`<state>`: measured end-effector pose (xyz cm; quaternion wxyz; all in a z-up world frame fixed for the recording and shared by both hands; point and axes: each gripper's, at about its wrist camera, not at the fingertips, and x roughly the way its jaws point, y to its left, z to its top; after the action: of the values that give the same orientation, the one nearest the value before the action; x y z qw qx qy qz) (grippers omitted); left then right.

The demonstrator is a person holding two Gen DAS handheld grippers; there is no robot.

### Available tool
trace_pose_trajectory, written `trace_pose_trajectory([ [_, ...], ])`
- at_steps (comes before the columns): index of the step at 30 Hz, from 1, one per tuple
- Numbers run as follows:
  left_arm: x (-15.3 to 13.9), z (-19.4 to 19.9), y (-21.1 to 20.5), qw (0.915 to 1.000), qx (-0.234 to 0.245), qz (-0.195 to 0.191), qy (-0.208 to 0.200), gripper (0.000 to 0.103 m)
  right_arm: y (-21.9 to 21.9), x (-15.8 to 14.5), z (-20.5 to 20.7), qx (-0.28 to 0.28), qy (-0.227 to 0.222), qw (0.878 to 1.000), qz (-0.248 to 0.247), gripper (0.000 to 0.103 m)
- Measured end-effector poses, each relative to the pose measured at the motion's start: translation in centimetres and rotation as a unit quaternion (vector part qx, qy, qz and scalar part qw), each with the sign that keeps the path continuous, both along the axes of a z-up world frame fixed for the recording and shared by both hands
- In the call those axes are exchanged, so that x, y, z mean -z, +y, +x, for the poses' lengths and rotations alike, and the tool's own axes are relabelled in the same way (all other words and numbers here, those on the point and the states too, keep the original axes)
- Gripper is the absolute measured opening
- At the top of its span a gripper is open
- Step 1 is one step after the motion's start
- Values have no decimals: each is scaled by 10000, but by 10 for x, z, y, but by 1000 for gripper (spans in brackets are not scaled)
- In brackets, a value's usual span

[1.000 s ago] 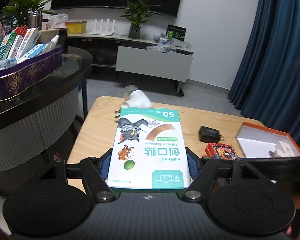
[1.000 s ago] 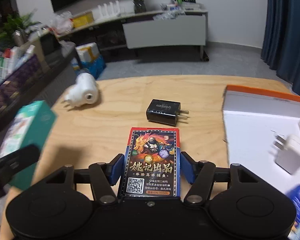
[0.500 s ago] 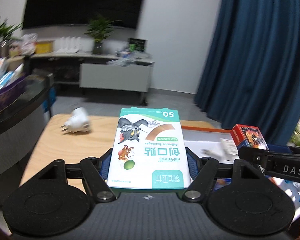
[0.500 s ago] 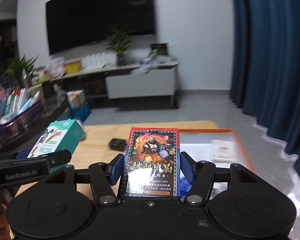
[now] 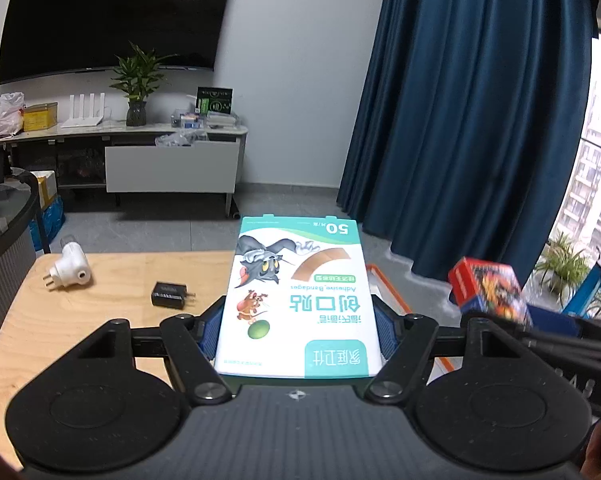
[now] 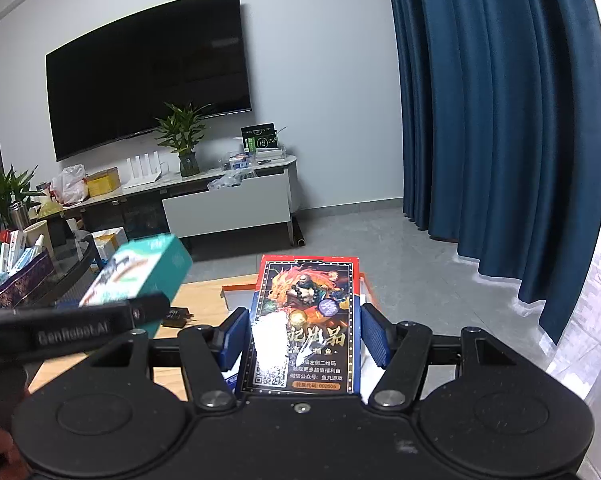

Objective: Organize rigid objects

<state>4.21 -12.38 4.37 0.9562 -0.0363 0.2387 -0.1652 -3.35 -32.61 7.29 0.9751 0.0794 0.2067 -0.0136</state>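
**Left wrist and right wrist: one box clamped in each gripper, both above the table**

Left wrist view first: we see our left gripper (image 5: 298, 332) closed partway, its blue pads (image 5: 210, 330) pressing both long sides of a teal-and-white bandage box (image 5: 298, 300). Its print reads "Adhesive Bandages" and "50", upside down to the camera, beside a cartoon cat and mouse. Off to the right, our right gripper (image 6: 300, 344) likewise grips a card box (image 6: 306, 320) with red edges, dragon artwork, gold Chinese lettering and a QR code; glare blots part of its face. In the right wrist view the left tool's arm bears the lettering "GenRobot.AI".

Both boxes are held in the air over the wooden table (image 5: 112, 280). On it lie a white plug adapter (image 5: 70, 270) and, well apart, a black charger (image 5: 168, 295). An orange-rimmed tray (image 6: 236, 294) sits behind the card box; we cannot tell its contents. Far left, a purple basket (image 6: 18, 284) holds upright small boxes.
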Motion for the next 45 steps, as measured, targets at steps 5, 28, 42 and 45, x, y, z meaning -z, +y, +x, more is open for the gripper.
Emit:
trace_pose_trajectory([
  [5,-1,1,-2,10000,-67,7,33,72,-11,3,2,25,-58,9999,138,73],
  [28,19,-3,-12,9996,13,94,283,72,-18,16,15,-28,179,9997,160,73],
  [42,21,-4,-11,9995,28,47,325,72,-13,18,20,-86,242,9997,52,73],
  [45,20,-4,-10,9995,34,48,312,72,-12,19,20,-108,252,9996,14,73],
])
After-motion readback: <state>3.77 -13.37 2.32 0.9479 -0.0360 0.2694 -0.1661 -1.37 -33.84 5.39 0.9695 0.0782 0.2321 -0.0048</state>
